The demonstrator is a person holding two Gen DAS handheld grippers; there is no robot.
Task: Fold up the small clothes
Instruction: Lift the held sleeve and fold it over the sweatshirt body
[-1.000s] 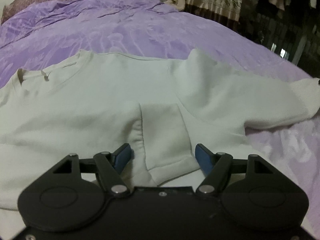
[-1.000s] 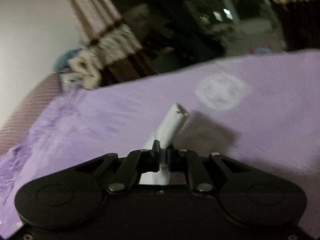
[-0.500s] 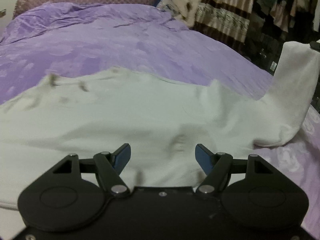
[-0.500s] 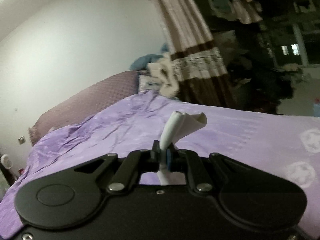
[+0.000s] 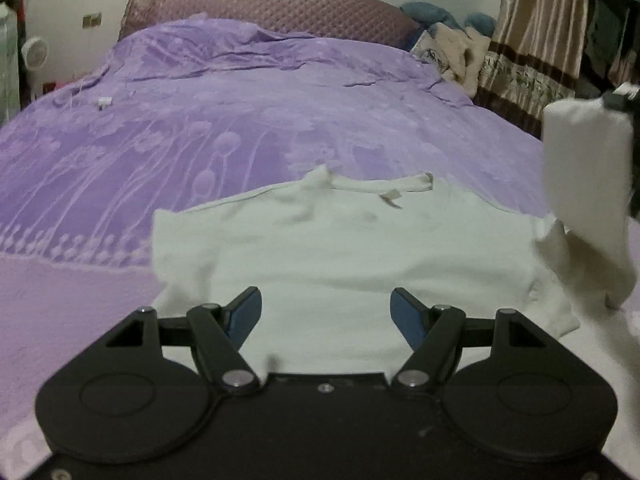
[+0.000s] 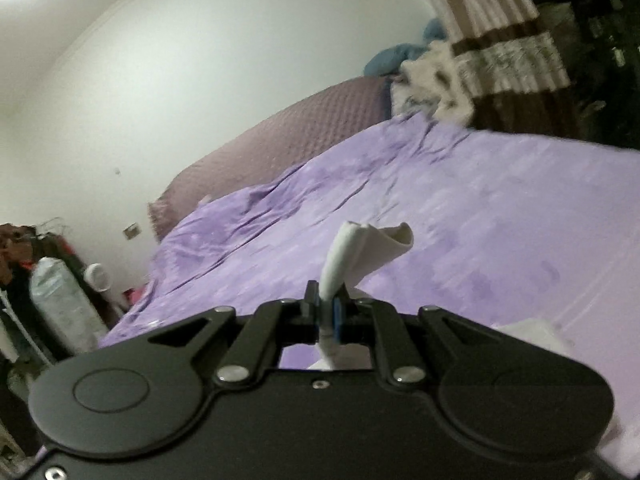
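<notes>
A small white long-sleeved top [image 5: 340,248] lies flat on the purple bedspread [image 5: 200,128], neckline away from me. My left gripper [image 5: 326,312] is open and empty, hovering just over the top's near hem. My right gripper [image 6: 327,312] is shut on the cuff of the top's right sleeve [image 6: 360,252]. In the left wrist view that sleeve [image 5: 584,184] hangs lifted at the right edge, held up above the bed.
A quilted mauve headboard [image 5: 272,8] and pillows [image 5: 452,52] stand at the far end of the bed. Curtains [image 5: 536,32] hang at the right. A fan [image 5: 34,50] and clutter sit at the left bedside. A small white object [image 5: 105,102] lies on the bedspread.
My right gripper has lifted the sleeve cuff high off the bed and swung left. My left gripper has let the folded left sleeve lie and drawn back to the hem.
</notes>
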